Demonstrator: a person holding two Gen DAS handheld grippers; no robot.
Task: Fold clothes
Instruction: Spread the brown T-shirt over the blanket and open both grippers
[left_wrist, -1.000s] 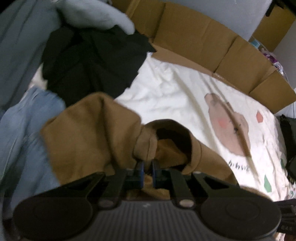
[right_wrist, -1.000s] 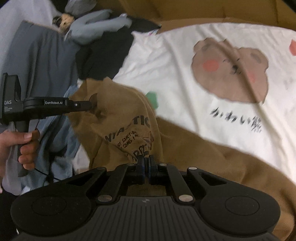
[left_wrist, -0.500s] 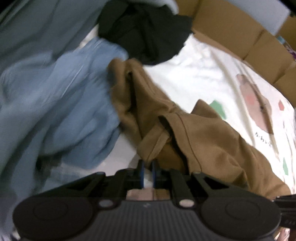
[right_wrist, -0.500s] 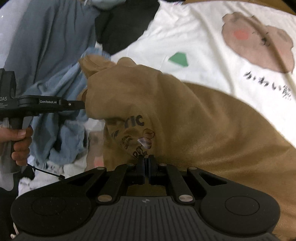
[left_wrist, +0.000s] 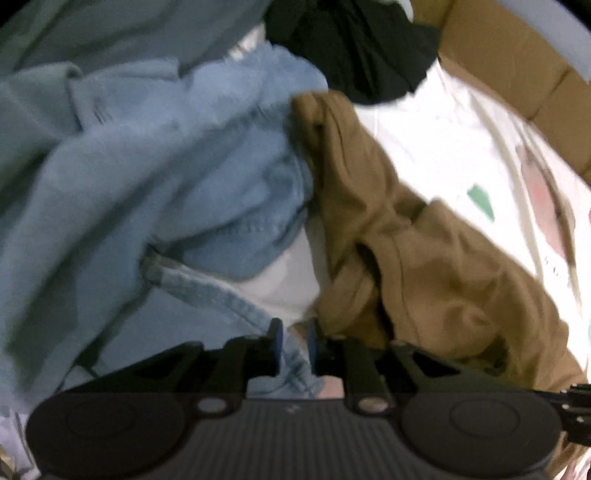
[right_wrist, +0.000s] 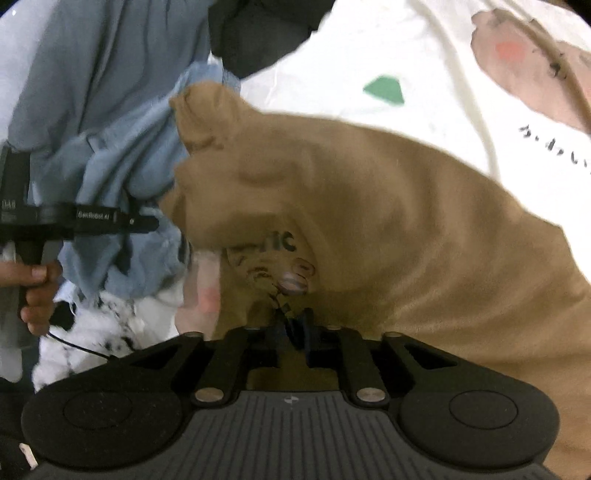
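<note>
1. Left gripper (left_wrist: 293, 338): one. My fingers stand a little apart with nothing clamped; pale denim shows through the gap. The brown cloth lies just at 1 o'clock of the right fingertip, and I cannot tell whether it touches.

2. Right gripper (right_wrist: 291, 325): one. The fingers sit close together with a fold of the brown shirt pinched between them, at the printed part of its front.

3. Brown shirt (right_wrist: 388, 206): one. It spreads from 6 o'clock out to 3 o'clock in the right view, over the white sheet, with a bunched end rising toward 11 o'clock. Dark lettering (right_wrist: 284, 242) shows on it, partly legible.

4. Blue jeans (left_wrist: 166, 177): one heap, filling 9 to 12 o'clock of the left view, touching the brown shirt's left edge.

5. Black garment (left_wrist: 354, 48): one, at 12 o'clock, beyond the jeans.

6. Grey-blue garment (right_wrist: 110, 55): one, at 10 o'clock in the right view.

7. White sheet (right_wrist: 424, 48): one, printed with a bear (right_wrist: 535, 62), a green gem shape (right_wrist: 384, 90) and dark script.

8. Cardboard wall (left_wrist: 509, 62): along 1 to 2 o'clock, panels not countable.

9. Hand (right_wrist: 35, 291): one, at 9 o'clock, gripping the left tool's handle.
</note>
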